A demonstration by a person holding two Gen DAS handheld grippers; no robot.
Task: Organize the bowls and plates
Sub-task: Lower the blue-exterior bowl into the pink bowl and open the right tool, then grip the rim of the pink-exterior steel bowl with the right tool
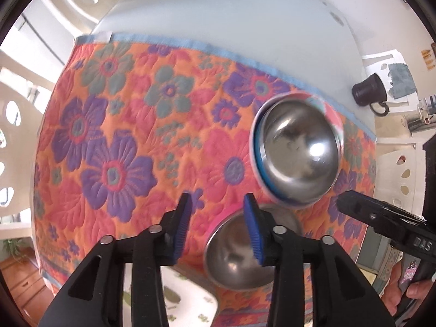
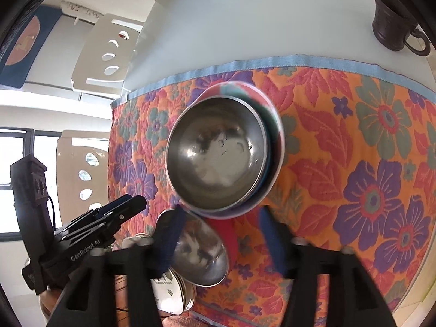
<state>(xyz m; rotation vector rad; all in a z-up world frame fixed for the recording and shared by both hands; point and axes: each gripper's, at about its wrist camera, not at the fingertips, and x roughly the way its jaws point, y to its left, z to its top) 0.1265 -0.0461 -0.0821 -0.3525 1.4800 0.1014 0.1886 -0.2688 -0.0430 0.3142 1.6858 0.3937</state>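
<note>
A steel bowl (image 1: 299, 150) sits nested in a coloured bowl (image 1: 331, 111) on the floral cloth; it also shows in the right wrist view (image 2: 215, 155), inside the coloured bowl (image 2: 275, 125). A second steel bowl (image 1: 234, 261) on a pink plate (image 1: 218, 218) lies nearer; it also shows in the right wrist view (image 2: 201, 253) with the pink plate (image 2: 226, 234). My left gripper (image 1: 218, 226) is open and empty above the near bowl's left rim. My right gripper (image 2: 220, 239) is open, its jaws straddling the near bowl and pink plate.
A dark mug (image 2: 395, 21) stands on the bare white table beyond the cloth (image 1: 130, 125). White patterned plates (image 2: 169, 291) lie at the near table edge. White chairs (image 2: 106, 51) surround the table. The other gripper (image 1: 381, 218) shows at the right.
</note>
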